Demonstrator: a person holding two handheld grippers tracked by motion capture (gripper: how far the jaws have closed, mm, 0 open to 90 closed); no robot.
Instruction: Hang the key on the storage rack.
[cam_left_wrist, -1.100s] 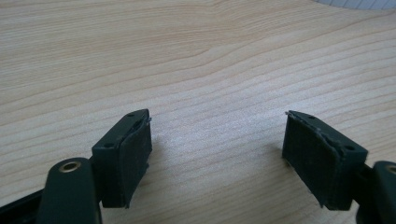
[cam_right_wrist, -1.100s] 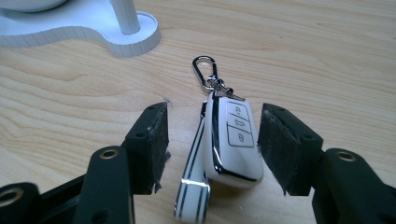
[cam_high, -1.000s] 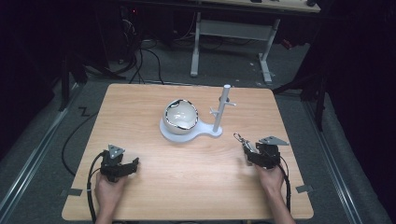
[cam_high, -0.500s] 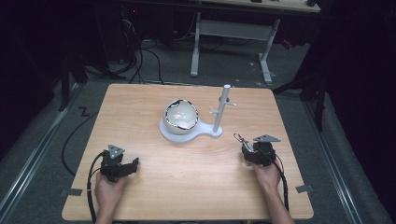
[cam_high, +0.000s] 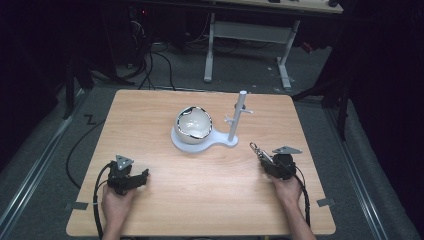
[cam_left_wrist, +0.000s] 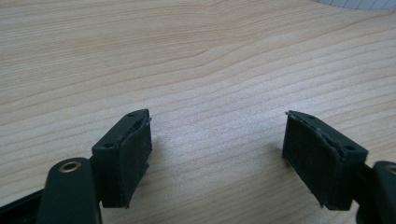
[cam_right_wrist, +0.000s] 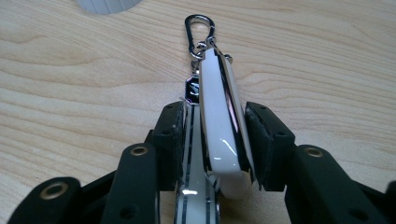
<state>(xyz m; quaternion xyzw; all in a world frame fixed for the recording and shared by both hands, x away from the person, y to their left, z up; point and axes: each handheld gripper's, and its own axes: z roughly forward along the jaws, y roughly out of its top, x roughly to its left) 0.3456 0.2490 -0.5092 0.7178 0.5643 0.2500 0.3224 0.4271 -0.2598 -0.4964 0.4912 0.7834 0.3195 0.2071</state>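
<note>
**Right tongs clamped on the keychain, left tongs spread over bare wood**

Right tongs first: in the right gripper view the jaws have just been closing and now both pads press on the keychain, a white tag with a chrome edge standing on edge between them. A second flat striped piece sits against the left pad. The silver clip at the far end of the keychain pokes out past the jaws toward 12 o'clock and lies over the table.

In the high view those right tongs sit at about 4 o'clock on the table, with the hand behind them at the near edge. The keychain sticks out of them toward 10 o'clock, pointing roughly at the stand.

Left tongs are wide apart with nothing between the pads, just wood grain under them. In the high view they sit at about 8 o'clock, held by the other hand, well apart from everything else.

Farther out, near the middle of the table, there's a white stand with a flat base. A bowl sits on the round part of it, and a thin post with little pegs rises upright at the bowl's 3 o'clock. The keychain is near the base but not touching it.
</note>
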